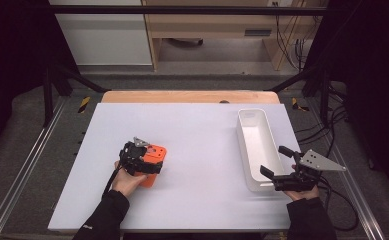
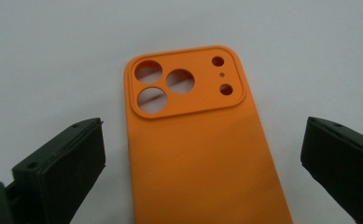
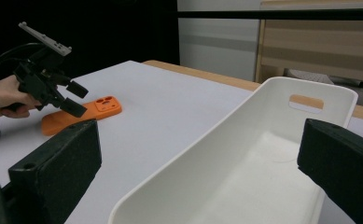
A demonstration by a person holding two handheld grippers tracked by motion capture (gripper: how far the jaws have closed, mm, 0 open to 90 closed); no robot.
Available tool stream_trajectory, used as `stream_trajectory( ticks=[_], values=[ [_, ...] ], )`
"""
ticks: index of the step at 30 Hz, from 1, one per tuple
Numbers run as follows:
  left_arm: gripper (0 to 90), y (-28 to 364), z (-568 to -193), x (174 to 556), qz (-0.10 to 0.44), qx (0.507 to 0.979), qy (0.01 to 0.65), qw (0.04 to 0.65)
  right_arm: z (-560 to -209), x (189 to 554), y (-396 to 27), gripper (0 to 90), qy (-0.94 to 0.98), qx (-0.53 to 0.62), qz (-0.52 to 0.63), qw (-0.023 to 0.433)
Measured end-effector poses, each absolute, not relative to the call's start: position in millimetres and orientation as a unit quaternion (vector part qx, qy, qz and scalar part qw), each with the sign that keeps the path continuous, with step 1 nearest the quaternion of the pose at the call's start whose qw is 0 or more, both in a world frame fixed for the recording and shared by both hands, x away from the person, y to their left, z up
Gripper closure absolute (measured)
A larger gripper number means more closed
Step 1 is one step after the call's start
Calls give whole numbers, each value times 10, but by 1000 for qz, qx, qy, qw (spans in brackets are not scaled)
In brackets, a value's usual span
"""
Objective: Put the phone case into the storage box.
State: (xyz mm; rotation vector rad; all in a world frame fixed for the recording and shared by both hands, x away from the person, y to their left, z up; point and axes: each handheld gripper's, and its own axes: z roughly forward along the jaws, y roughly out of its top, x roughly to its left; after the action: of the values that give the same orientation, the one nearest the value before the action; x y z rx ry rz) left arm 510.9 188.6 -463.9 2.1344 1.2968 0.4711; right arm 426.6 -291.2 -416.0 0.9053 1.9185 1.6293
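Two grippers: both mine, one in each hand, and both with jaws spread wide and nothing between the pads.
Left gripper (image 1: 144, 159): hovering right over the orange phone case (image 2: 202, 140), jaws straddling its long sides without touching it.
Phone case: flat on the white table top (image 1: 197, 150), back face up, camera cut-outs at the far end; it lies well to the left of the white bin (image 1: 254, 145), apart from it.
Right gripper (image 1: 277, 175): at the near end of the white bin, jaws gaping toward its near wall, one on each side of the rim in my own view.
White bin: long, narrow, empty inside, a slot handle in its far wall.
Step in hand: I judge it to be closing on the case to lift it.
Risk one: the case is thin and lies flat, so my pads could skid over the edges and close on nothing.
Risk two: soft walls may buckle under a hard squeeze and spring out.
Risk three: my right jaws could nudge the light bin askew.
Writing: none I can read on case, bin or table.
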Motion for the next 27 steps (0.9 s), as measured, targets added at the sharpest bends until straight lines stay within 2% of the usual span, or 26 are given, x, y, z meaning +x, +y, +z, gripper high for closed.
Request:
stream_trajectory(
  ticks=[18,27],
  values=[
    [0,1840,-4738,5121,183,807,494,268,-4155,4264,-2914,2,697,328,594,230],
    [45,1804,-4758,5109,184,807,497,262,-4152,4262,-2911,2,698,328,594,229]
  ],
)
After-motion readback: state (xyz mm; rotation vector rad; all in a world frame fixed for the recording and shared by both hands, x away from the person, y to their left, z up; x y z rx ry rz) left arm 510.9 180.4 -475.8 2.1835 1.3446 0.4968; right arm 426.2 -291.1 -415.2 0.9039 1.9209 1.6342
